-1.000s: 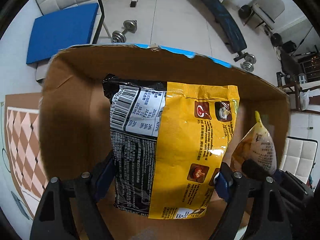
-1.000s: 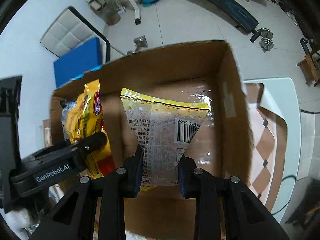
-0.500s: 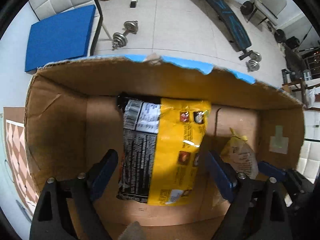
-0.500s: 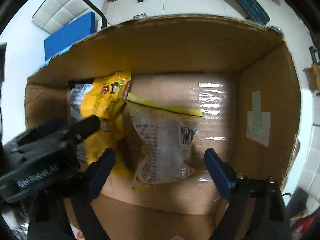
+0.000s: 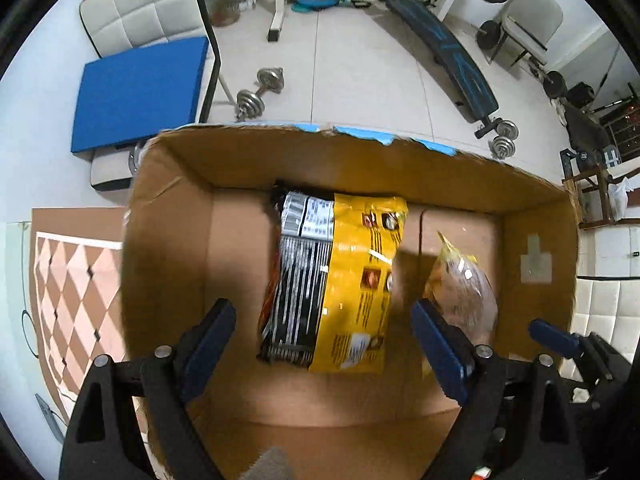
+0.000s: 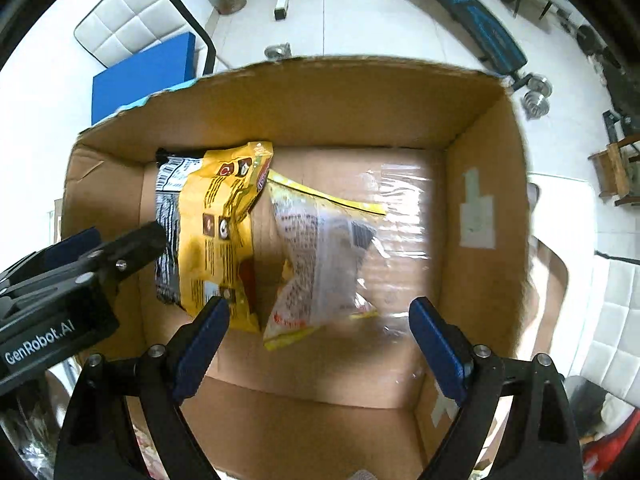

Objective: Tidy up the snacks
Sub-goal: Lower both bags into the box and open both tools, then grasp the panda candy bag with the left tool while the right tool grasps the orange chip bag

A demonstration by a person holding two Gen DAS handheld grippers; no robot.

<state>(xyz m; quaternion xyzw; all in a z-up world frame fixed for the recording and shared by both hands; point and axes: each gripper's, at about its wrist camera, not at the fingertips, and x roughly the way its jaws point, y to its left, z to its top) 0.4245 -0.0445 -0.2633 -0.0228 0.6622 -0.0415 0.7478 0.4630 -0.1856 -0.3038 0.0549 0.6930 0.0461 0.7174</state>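
An open cardboard box (image 5: pixel 168 240) (image 6: pixel 480 184) fills both views from above. On its floor lies a yellow and black snack bag (image 5: pixel 332 280) (image 6: pixel 212 232). Beside it, to the right, rests a clear bag with a yellow edge (image 5: pixel 464 292) (image 6: pixel 324 256). My left gripper (image 5: pixel 324 344) hangs above the yellow and black bag, open, blue pads clear of it. My right gripper (image 6: pixel 320 344) hovers over the clear bag, open, touching nothing. In the right wrist view the left gripper's body (image 6: pixel 80 264) reaches in from the left.
A table with a chequered brown mat (image 5: pixel 72 284) holds the box. Behind it are a white padded chair with a blue cushion (image 5: pixel 140 84), dumbbells (image 5: pixel 260 92) and a slanted weight bench (image 5: pixel 448 60) on the tiled floor. White padded furniture (image 5: pixel 600 304) stands at the right.
Both grippers let go of their bags, which dropped to the box floor. The right jaws went from shut on the clear bag to wide open. Both grippers now sit higher above the box.
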